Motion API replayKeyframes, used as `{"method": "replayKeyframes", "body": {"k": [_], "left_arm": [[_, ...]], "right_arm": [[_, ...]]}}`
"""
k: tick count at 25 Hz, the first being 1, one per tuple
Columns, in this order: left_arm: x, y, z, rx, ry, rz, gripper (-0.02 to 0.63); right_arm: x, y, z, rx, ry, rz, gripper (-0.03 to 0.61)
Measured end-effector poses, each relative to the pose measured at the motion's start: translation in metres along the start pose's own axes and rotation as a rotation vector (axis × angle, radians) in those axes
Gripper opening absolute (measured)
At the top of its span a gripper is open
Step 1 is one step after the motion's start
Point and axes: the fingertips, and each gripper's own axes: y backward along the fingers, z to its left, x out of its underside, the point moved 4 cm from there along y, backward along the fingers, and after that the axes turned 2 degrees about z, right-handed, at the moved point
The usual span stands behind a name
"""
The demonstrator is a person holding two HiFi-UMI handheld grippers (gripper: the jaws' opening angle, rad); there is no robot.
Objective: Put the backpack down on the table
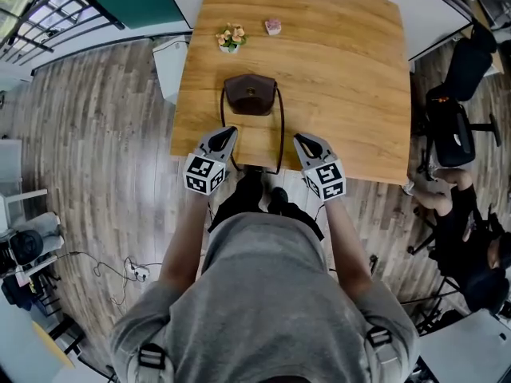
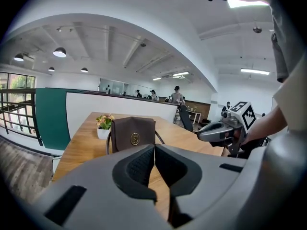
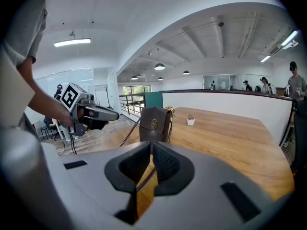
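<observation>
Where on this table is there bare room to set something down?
The right half of the table is bare, right of the bag. The far left holds a flower pot and a small pot. The near edge is crowded by the strap, the left gripper and the right gripper.

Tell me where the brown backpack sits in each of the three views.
Head view: brown backpack at upper centre, on the wooden table.
Left gripper view: brown backpack just left of centre.
Right gripper view: brown backpack at centre.
Shared landmark: flower pot behind the backpack.
</observation>
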Motion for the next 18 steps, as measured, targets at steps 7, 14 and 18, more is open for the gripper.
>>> {"method": "replayKeyframes", "body": {"k": [7,14,18], "left_arm": [[-0.004,0.020,-0.035,-0.024,-0.009,-0.008,0.023],[0.004,0.044,-0.053,-0.070,0.006,-0.023,0.023],[0.008,0.054,-0.068,-0.074,0.004,-0.030,0.023]], "right_arm": [[0.005,0.021,0.008,-0.045,0.016,-0.004,0.020],[0.012,0.034,0.018,-0.077,0.033,-0.009,0.014],[0.016,0.046,0.023,-0.089,0.043,-0.016,0.006]]}}
